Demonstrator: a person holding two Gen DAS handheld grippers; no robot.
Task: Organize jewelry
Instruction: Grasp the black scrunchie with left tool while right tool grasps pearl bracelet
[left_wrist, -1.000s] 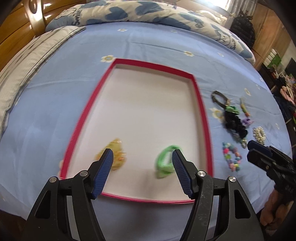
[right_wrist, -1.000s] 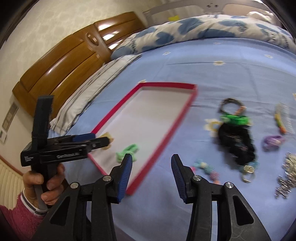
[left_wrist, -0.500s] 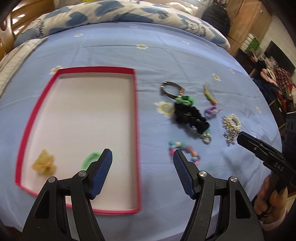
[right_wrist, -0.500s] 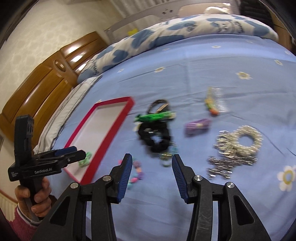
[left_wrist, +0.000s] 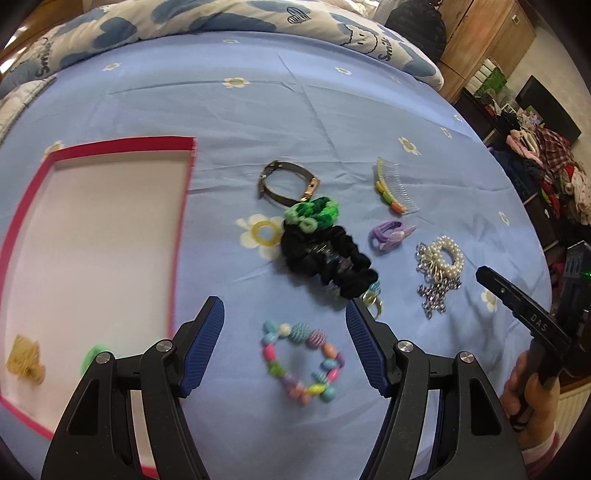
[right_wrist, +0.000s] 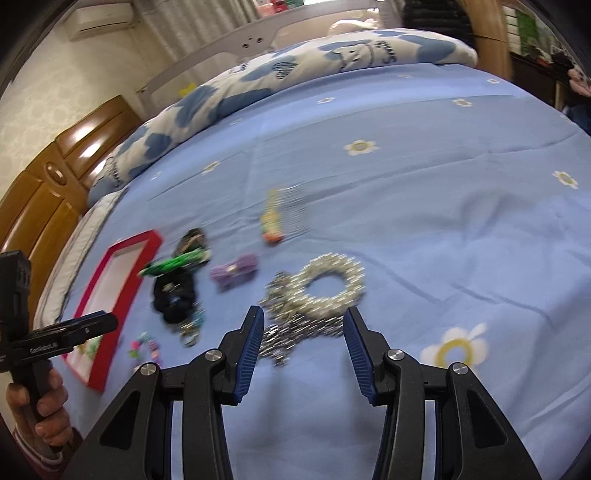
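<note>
The left gripper (left_wrist: 284, 325) is held with its jaws apart and empty, and the beaded bracelet (left_wrist: 303, 363) is framed between the two fingers, lying flat on the blue bedsheet (left_wrist: 332, 110) with no pad touching it. The right gripper (right_wrist: 304, 339) is likewise spread and empty, aimed at the pearl bracelet (right_wrist: 330, 282), whose silver chain spills toward the near finger. Taking the red-rimmed tray (left_wrist: 181, 221) as the landmark, the beaded bracelet lies just beside its right edge, the black scrunchie (left_wrist: 325, 258) farther right, and the pearl bracelet farther right again. Two pieces are already seen inside the tray near its lower left corner.

The step in hand is judged to be a pickup. One side of the bead ring should be straddled and the fingers lowered to the sheet before closing, so that beads rather than fabric are pinched.
</note>
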